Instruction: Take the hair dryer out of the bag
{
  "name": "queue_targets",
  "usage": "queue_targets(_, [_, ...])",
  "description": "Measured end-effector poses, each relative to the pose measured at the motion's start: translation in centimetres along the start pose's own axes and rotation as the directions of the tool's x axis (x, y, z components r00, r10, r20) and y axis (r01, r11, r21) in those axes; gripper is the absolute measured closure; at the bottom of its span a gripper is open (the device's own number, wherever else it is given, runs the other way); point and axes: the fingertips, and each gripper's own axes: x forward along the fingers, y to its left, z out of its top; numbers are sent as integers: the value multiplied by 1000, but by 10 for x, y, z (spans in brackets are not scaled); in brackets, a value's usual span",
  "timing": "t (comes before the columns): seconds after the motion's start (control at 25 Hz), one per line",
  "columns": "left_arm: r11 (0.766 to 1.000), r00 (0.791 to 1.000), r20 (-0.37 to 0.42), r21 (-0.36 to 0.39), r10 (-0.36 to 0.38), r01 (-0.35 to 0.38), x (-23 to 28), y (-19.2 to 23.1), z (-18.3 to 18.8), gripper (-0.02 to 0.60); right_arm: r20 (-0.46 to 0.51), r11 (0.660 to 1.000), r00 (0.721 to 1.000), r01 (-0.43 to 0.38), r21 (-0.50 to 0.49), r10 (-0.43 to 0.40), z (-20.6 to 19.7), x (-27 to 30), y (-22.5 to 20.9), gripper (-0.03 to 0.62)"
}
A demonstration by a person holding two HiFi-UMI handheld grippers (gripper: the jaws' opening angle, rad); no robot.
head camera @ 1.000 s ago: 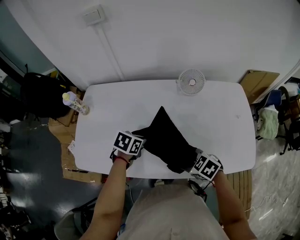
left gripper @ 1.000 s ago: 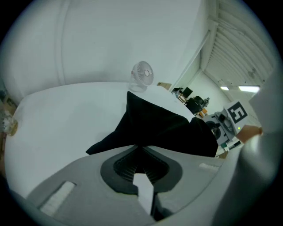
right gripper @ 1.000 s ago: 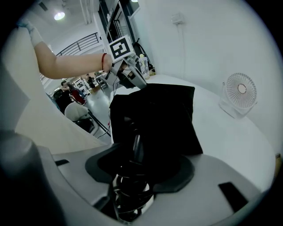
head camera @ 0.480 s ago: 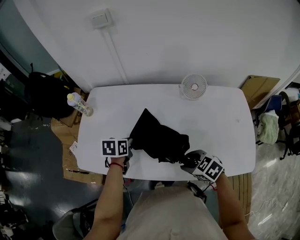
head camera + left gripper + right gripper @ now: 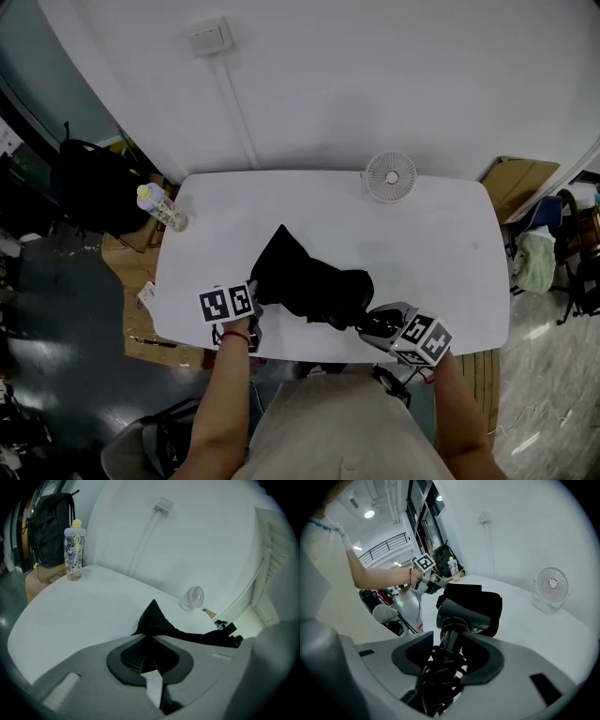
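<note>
So the right gripper (image 5: 449, 654) has the hair dryer (image 5: 468, 614) by its handle, with the cord bunched in too, and its jaws have just been closing on it. The dryer's head sits right at the mouth of the bag (image 5: 302, 281), and its long axis points from that gripper leftward into the bag. The left gripper (image 5: 151, 645) is pinched tight on the bag's far edge. I'd guess pulling the dryer rightward along that line frees it.
</note>
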Motion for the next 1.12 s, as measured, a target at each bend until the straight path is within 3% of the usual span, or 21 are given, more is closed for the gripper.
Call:
queue_targets(0.2, [999,1000,-13,-19,-26,25,6,-8,-11,563,-173,995,982,67,-68,-78,-38,37,-14,401])
queue_targets(0.6, [999,1000,-15,-29,-18,17,7,2,-11,563,-175,987,981,53,-150,-79,-54,44,-16,395])
queue_targets(0.68, [999,1000,-13,-31,-19,19,7,3,-11,563,-143,991,985,79,-109,-94,-51,41,-18,426])
queue_targets(0.84, [999,1000,-10,-36,-23,23,4,5,-12,563,-64,994,992,107,-1,-107,-33,18,-26,329])
queue_targets(1.0, [999,1000,-9,-37,-26,25,2,5,-15,563,-173,991,976,122,-49,-128,-40,25,-22,295])
queue_targets(1.12, [999,1000,-14,-41,-26,25,1,4,-18,563,-299,987,941,133,-94,-155,-58,46,-19,278])
